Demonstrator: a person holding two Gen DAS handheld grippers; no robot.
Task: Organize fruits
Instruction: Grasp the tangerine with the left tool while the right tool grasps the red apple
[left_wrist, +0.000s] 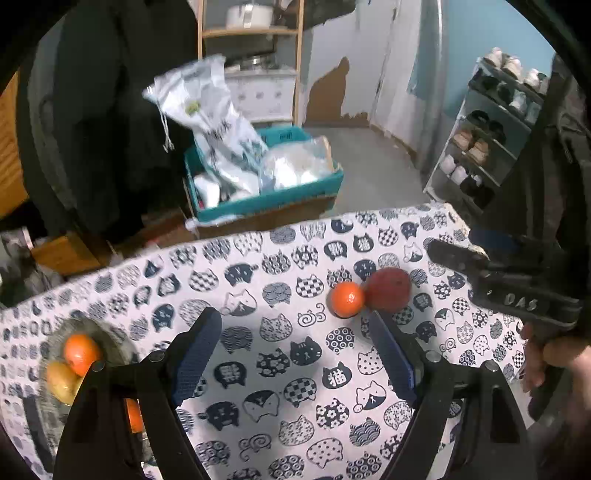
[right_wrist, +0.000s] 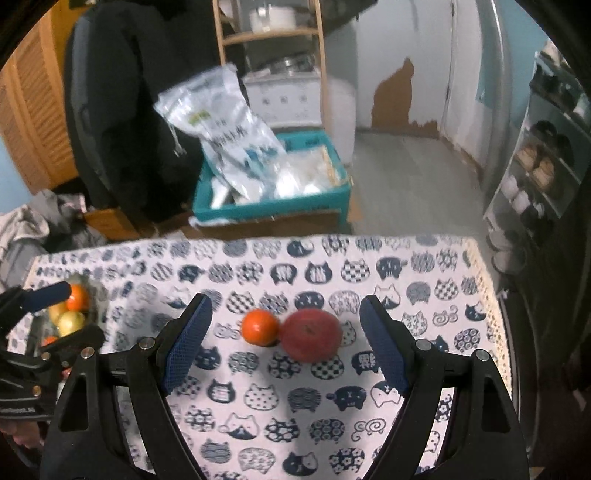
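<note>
Left wrist: left gripper (left_wrist: 295, 354) spread, empty | tangerine (left_wrist: 346, 299) touching red apple (left_wrist: 388, 293) right of centre, loose on cat-print cloth (left_wrist: 258, 369) | wire bowl (left_wrist: 55, 332) lower left holds round fruit || Right wrist: right gripper (right_wrist: 286, 343) spread, empty; smooth pair mid-frame, not yet bowled.

The right gripper (right_wrist: 284, 343) hangs wide open above the desk (right_wrist: 295, 406) — an orange (right_wrist: 259, 327) touches a red apple (right_wrist: 310, 335) between its fingers.
</note>
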